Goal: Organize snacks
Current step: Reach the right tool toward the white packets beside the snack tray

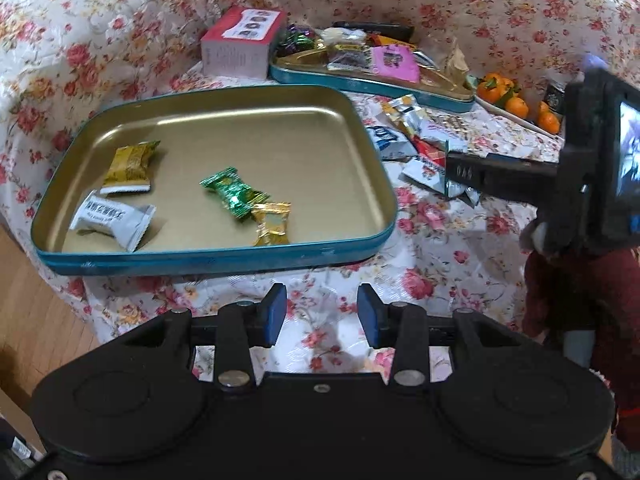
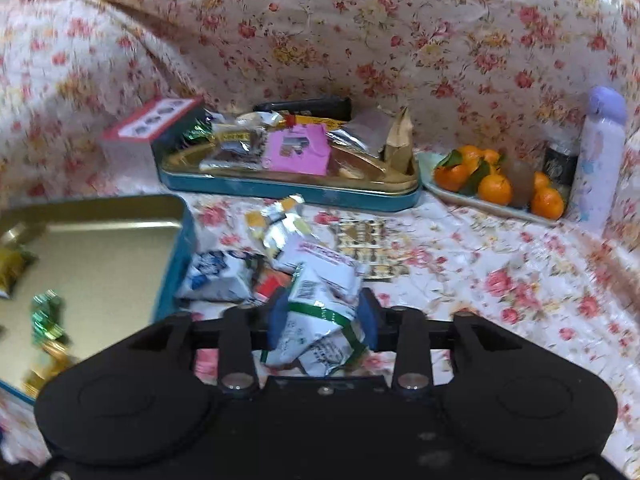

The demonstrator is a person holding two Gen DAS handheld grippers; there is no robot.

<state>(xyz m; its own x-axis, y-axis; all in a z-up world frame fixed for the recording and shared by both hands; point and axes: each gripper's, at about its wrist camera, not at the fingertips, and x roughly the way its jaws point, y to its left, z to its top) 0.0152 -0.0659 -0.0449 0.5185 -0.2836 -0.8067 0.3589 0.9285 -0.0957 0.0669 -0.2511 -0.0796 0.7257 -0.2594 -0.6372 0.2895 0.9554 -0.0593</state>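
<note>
Snacks sit in 2 places: 4 wrapped sweets already lie in the shallow gold-lined tin tray with the teal rim (image 1: 224,258), and a loose heap of foil packets (image 2: 288,256) waits on the floral cloth just beside that tray's right edge. Your right gripper (image 2: 322,316) has its blue pads either side of a crumpled white packet with a green stripe (image 2: 320,320) at the near edge of the heap; the jaws look partly parted and the packet fills the gap, but whether the pads are pressing on it you cannot tell from this blurred view. Your left gripper (image 1: 322,314) hangs empty over the cloth just short of the tray's near rim, jaws apart. Judging by this, you are picking the next packet. Close squarely on the packet's body, not on a loose corner, since slick foil will likely slip. Lift clear of the neighbouring packets before you swing left, so nothing drags along. Release low over bare tray floor, away from the green sweet (image 1: 232,194), and keep the left gripper out of the path.
</note>
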